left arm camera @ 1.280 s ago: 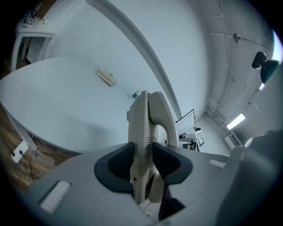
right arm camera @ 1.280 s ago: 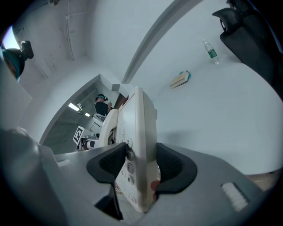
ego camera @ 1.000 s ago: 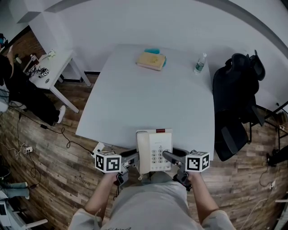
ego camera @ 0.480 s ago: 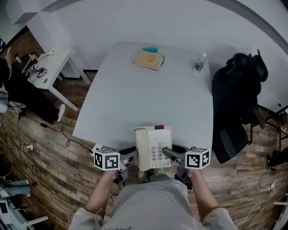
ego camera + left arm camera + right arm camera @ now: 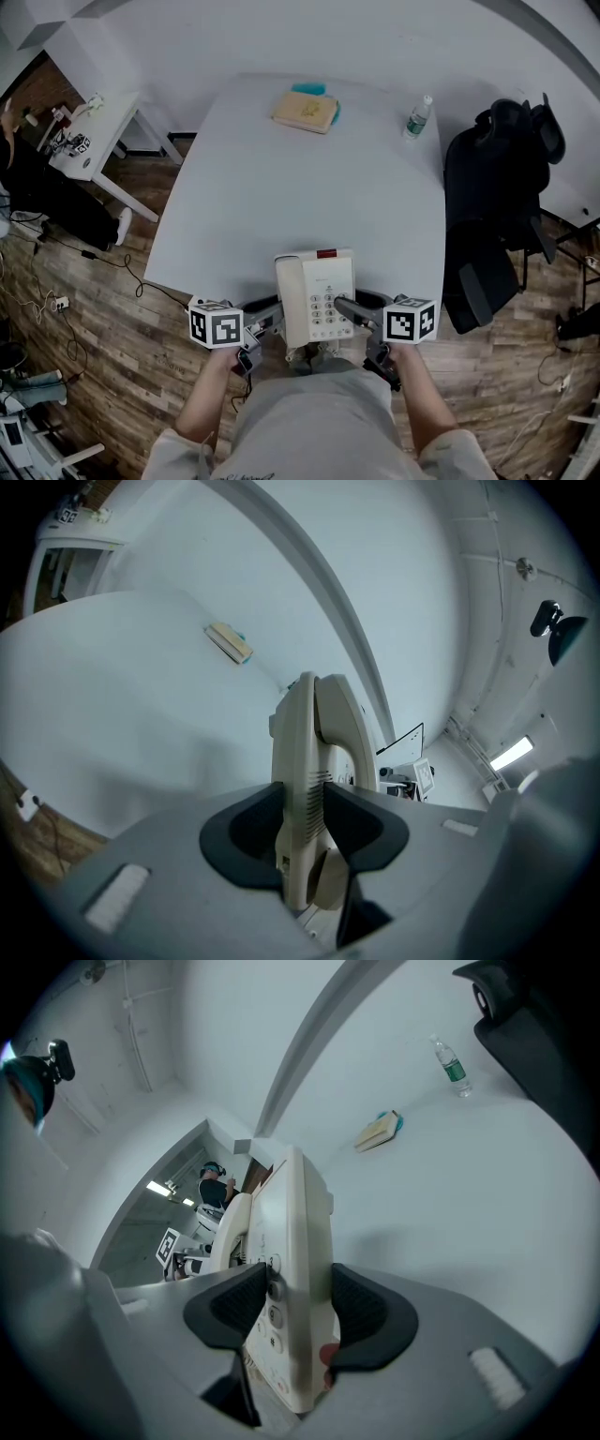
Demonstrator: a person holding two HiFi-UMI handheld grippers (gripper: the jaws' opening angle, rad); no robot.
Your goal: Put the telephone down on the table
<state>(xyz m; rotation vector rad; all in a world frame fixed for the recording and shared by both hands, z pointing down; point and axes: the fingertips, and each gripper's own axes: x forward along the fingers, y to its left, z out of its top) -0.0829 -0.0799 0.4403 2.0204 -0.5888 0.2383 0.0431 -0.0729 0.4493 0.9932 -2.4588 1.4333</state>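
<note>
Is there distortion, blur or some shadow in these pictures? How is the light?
Head view: strong fisheye bends the table edges; light is even. Left gripper view: dark rounded corners; the telephone casts a soft shadow on the table; the left gripper looks blurred up close. Right gripper view: same bending, faint shadow beside the telephone.

A telephone (image 5: 316,297) is over the worktop's (image 5: 300,197) near edge, with the left gripper (image 5: 305,822) clamped on its left side and the right gripper (image 5: 298,1312) on its right. On the worktop, a book (image 5: 305,111) lies at the far edge and a bottle (image 5: 417,116) stands at the far right corner.
</note>
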